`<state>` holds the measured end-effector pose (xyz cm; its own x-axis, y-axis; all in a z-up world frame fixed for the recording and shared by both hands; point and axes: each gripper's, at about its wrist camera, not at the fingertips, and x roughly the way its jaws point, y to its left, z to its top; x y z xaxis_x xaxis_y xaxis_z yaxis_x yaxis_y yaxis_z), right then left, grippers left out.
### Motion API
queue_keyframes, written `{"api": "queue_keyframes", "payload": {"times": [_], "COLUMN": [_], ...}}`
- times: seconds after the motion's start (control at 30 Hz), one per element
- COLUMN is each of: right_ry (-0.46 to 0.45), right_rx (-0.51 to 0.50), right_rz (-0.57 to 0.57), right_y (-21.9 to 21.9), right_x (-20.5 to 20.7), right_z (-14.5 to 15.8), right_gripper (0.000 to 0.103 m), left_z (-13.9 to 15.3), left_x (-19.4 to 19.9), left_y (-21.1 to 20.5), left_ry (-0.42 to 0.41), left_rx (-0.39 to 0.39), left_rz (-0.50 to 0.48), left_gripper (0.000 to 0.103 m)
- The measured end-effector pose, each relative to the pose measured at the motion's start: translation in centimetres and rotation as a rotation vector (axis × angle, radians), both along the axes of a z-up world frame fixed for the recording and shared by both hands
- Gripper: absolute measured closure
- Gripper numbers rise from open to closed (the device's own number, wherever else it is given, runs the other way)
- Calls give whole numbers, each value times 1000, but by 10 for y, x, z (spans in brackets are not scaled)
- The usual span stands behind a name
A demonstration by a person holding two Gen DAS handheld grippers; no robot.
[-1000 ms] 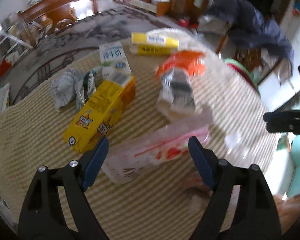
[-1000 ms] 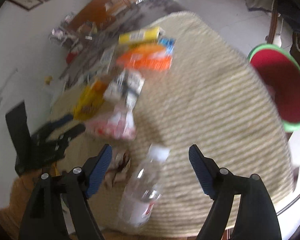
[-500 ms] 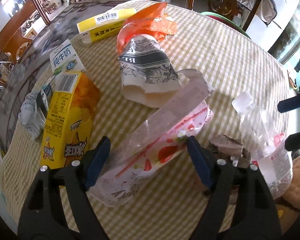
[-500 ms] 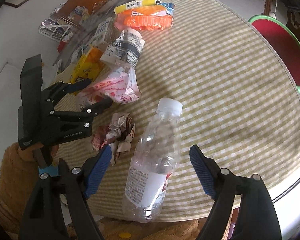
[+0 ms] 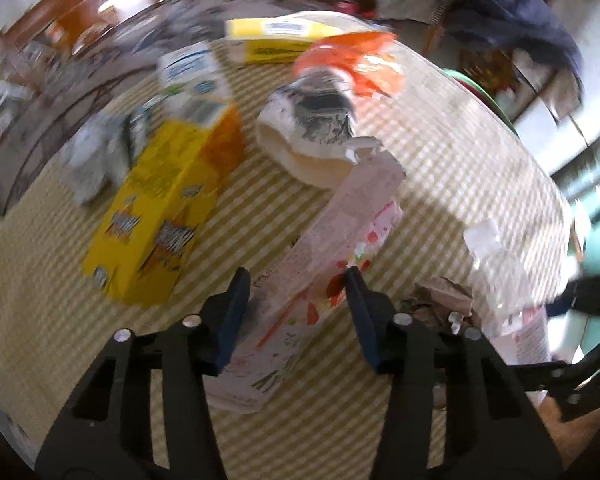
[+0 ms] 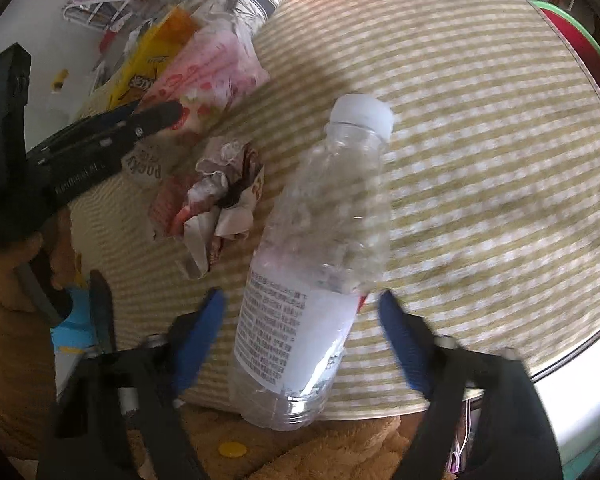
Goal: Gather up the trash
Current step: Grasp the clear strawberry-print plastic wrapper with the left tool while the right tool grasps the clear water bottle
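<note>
Trash lies on a round table with a checked cloth (image 5: 440, 152). My left gripper (image 5: 298, 284) has closed in on a pink and white snack box (image 5: 332, 256); its blue pads touch both sides. My right gripper (image 6: 300, 312) is open around an empty clear plastic bottle (image 6: 320, 248) lying with its white cap pointing away. A crumpled wrapper (image 6: 216, 204) lies just left of the bottle. The left gripper also shows in the right wrist view (image 6: 156, 116), on the pink box (image 6: 208, 68).
A yellow carton (image 5: 164, 208), a white milk carton (image 5: 192, 76), a crumpled paper cup (image 5: 312, 136), an orange bag (image 5: 352, 64), a yellow box (image 5: 276, 40) and grey crumpled paper (image 5: 96, 152) lie further back. A red bin with a green rim (image 6: 580, 40) stands beyond the table's right edge.
My left gripper's jaws have narrowed onto the pink box. My right gripper has moved forward so that the bottle lies between its open fingers.
</note>
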<state>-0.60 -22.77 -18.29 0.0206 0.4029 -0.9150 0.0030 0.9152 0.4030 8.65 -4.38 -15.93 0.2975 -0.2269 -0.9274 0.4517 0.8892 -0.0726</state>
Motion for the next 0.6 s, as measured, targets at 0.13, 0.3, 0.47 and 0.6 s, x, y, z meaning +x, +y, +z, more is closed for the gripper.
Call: {"api": "queue_keyframes", "payload": {"times": [0.13, 0.3, 0.47, 0.6], "right_ry": [-90, -130, -115, -117], "right_rx": [-83, -120, -114, -113], "right_rz": [34, 20, -25, -29], "right_y": [1, -5, -16, -19], "right_x": [8, 23, 25, 20], "right_z": [13, 17, 14, 16], "right_gripper": [50, 49, 38, 37], "left_z": [9, 6, 1, -18], "left_x": [-2, -6, 1, 10], "left_y": [24, 18, 0, -5], "left_ry": [34, 20, 30, 59], "left_rx": [-41, 5, -6, 43], "left_rz": [143, 111, 58, 55], "left_gripper": [71, 60, 54, 53]}}
